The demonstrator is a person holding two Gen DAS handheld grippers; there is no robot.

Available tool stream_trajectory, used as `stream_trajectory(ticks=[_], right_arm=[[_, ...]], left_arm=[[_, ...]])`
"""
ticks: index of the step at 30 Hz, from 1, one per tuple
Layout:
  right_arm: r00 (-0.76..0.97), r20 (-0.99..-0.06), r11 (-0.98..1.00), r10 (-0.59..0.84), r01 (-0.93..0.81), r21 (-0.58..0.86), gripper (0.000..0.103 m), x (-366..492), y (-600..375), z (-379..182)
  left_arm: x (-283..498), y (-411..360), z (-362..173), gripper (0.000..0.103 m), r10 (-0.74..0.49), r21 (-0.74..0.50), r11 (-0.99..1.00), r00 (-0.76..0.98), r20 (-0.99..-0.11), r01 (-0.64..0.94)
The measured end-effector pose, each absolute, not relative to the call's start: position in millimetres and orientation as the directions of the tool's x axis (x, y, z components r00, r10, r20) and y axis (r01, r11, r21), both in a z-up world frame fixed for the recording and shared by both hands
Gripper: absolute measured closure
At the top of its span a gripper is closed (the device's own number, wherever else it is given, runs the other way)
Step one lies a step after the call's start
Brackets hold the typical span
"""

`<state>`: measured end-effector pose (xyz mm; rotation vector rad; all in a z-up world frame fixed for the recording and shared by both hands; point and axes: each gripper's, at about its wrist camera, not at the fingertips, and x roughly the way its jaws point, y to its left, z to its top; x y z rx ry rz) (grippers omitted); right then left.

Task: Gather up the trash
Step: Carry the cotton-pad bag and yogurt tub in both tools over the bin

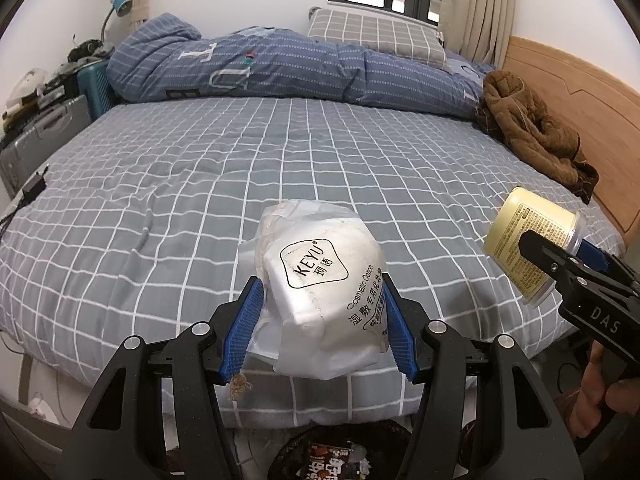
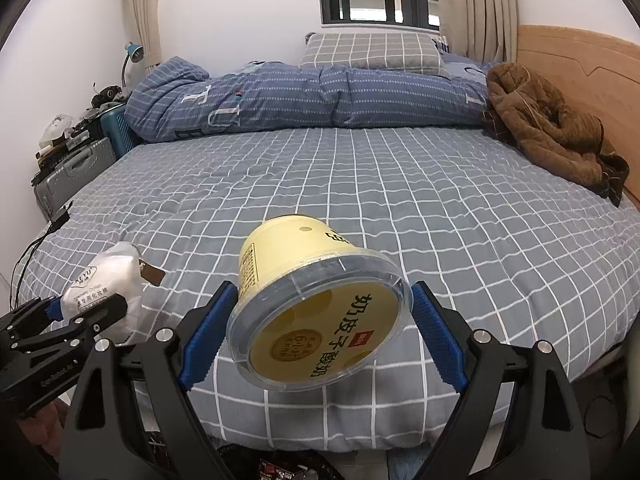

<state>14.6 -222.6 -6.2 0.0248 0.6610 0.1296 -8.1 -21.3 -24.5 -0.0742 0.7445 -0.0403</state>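
Observation:
My left gripper (image 1: pixel 322 316) is shut on a white plastic pack of cosmetic cotton (image 1: pixel 320 280), its blue pads pressing both sides; the pack hangs above the near edge of the bed. The same pack (image 2: pixel 104 284) shows at the lower left of the right wrist view. My right gripper (image 2: pixel 320 328) is shut on a pale yellow yogurt cup (image 2: pixel 316 308) with a clear lid, tilted with the lid facing the camera. That cup (image 1: pixel 528 240) appears at the right of the left wrist view. Below both grippers, a dark bin with wrappers (image 1: pixel 340 460) shows at the bottom edge.
A grey checked bed sheet (image 1: pixel 240 168) fills the view. A folded blue quilt (image 1: pixel 260 68), a pillow (image 1: pixel 376 34) and a brown garment (image 1: pixel 532 128) lie at the far side. Suitcases (image 1: pixel 44 136) stand left of the bed; a black charger (image 1: pixel 34 188) lies on its left edge.

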Motion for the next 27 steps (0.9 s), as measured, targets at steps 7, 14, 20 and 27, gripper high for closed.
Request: stream_trajectory(ticks=[7, 14, 20, 27], right_arm=[[0.763, -0.635, 0.992, 0.123, -0.099, 0.074, 0.019, 2.3, -229.1, -16.2], [0.76, -0.64, 0.993, 0.114, -0.099, 0.059, 0.019, -19.5, -227.7, -19.8], [0.748, -0.654, 0.993, 0.113, -0.104, 0.053, 0.019, -35.5, -224.3, -24.8], [0.721, -0.683, 0.993, 0.114, -0.108, 0.052, 0.019, -53.1, -221.6, -35.0]], left_arm=[[-23.7, -25.9, -25.5, 0.046, -0.074, -0.089, 0.996, 0.728, -0.681, 0.018], [-36.6, -28.0, -30.2, 0.046, -0.075, -0.093, 0.996, 0.712, -0.698, 0.014], [-49.8, -29.4, -35.8, 0.046, -0.071, -0.089, 0.996, 0.699, -0.712, 0.011], [-68.0, -28.9, -43.3, 0.046, -0.07, -0.093, 0.996, 0.679, -0.73, 0.003]])
